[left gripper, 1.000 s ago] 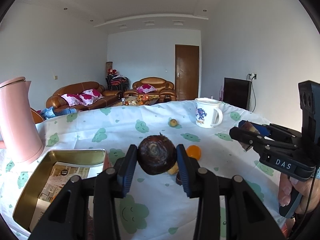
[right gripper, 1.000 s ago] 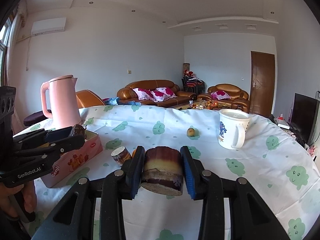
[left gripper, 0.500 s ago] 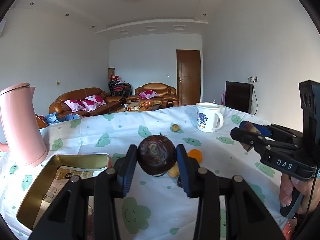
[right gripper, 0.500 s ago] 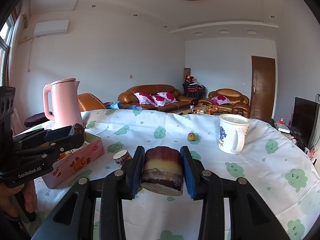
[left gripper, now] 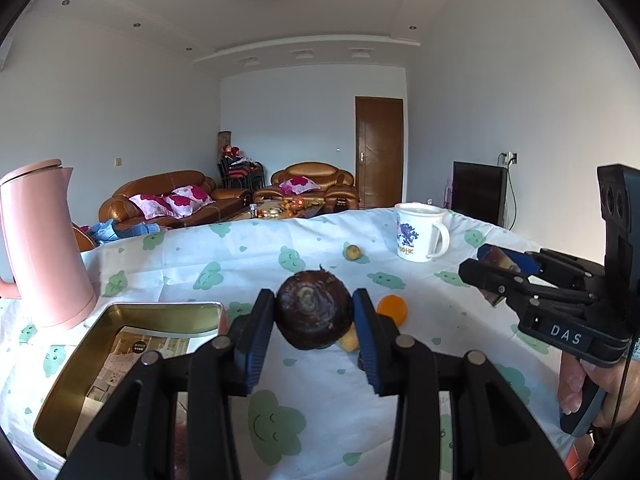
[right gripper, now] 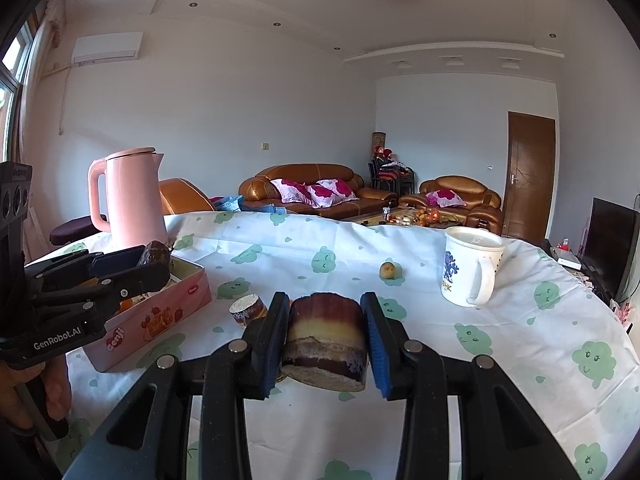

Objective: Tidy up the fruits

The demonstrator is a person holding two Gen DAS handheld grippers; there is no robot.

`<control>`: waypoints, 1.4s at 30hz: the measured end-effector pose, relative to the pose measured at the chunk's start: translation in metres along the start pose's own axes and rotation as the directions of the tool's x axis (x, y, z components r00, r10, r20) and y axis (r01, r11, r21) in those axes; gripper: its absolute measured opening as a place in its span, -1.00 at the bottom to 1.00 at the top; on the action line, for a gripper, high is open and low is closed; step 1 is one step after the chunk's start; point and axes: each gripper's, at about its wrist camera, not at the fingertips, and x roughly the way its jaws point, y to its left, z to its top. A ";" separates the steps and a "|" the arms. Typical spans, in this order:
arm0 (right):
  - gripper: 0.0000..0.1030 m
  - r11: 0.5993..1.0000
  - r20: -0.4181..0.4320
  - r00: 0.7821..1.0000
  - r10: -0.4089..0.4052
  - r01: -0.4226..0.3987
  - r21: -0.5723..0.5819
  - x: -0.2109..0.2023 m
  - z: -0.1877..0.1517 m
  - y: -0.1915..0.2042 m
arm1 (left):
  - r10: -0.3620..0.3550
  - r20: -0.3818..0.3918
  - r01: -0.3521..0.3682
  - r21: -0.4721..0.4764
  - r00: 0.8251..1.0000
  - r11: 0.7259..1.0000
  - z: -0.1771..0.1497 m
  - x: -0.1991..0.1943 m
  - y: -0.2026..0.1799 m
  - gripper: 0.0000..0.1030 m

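Observation:
My left gripper [left gripper: 314, 314] is shut on a dark brown, round water chestnut [left gripper: 314, 310], held above the tablecloth beside the open pink tin [left gripper: 80, 364], which has a printed sheet inside. My right gripper [right gripper: 325, 340] is shut on a short purple and yellow sugarcane piece [right gripper: 326, 344]. In the right wrist view the left gripper [right gripper: 154, 266] hangs over the tin [right gripper: 160, 316] with the chestnut [right gripper: 154, 252] in it. A second sugarcane piece [right gripper: 248, 308], an orange fruit [left gripper: 393, 309] and a small yellow fruit [right gripper: 387, 270] lie on the cloth.
A tall pink kettle [left gripper: 40, 244] stands behind the tin at the left. A white mug [right gripper: 468, 272] with a blue print stands at the far right of the round table [right gripper: 520, 320]. A person's hand [left gripper: 576, 384] grips the right gripper's handle. Sofas stand behind.
Both grippers keep their hold on the same pieces. The views shift only very slightly; nothing on the table has moved.

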 end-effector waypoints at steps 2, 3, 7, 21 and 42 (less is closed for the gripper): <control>-0.25 1.000 -0.005 1.000 0.006 -0.006 0.000 0.003 0.001 0.002 | 0.004 -0.004 -0.004 -0.003 1.000 1.000 0.000 0.000 0.002 -0.19; -0.25 1.000 -0.009 1.000 0.010 -0.010 0.000 0.004 0.001 0.004 | 0.008 -0.007 -0.008 -0.003 1.000 1.000 0.000 0.000 0.004 -0.19; -0.25 1.000 -0.021 0.999 0.027 -0.027 -0.011 0.010 0.002 0.012 | 0.021 -0.018 -0.021 -0.012 1.000 1.000 0.000 0.001 0.011 -0.19; -0.25 0.990 -0.055 0.991 0.120 -0.124 -0.073 0.032 0.011 0.057 | 0.082 -0.052 -0.085 -0.054 0.995 0.995 -0.004 -0.002 0.047 -0.19; -0.25 0.954 -0.131 0.960 0.248 -0.266 -0.140 0.073 0.041 0.121 | 0.174 -0.117 -0.186 -0.101 0.978 0.977 -0.012 -0.012 0.102 -0.19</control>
